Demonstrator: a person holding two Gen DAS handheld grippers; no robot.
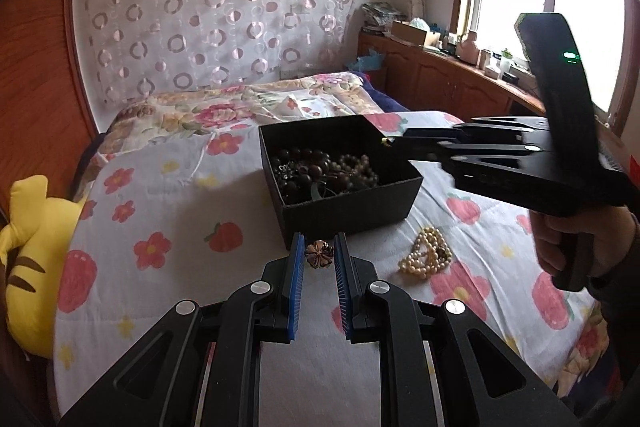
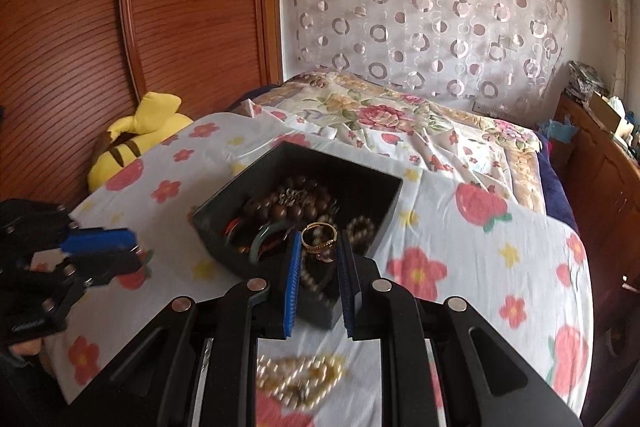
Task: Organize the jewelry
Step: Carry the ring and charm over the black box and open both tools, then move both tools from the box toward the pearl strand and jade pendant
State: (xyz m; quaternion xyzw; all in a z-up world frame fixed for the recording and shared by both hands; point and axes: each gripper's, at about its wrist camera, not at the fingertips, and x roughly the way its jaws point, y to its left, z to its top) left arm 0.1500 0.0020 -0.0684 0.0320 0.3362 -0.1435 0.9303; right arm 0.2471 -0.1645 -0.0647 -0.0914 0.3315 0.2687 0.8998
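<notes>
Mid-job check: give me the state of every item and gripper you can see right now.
Black box: open, no lid, beads inside.
Right gripper: holds gold ring above the box.
Left gripper: holds flower brooch near the bedspread.
Pearl necklace: loose on the bedspread, outside the box.

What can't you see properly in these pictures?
- Bottom of the black box: both views, beads cover it.
- Pearl necklace: right wrist view, blurred, partly behind the right hand-held gripper.
- Gold ring: grip unclear.
- Flower brooch between the left hand-held gripper: contact unclear.
</notes>
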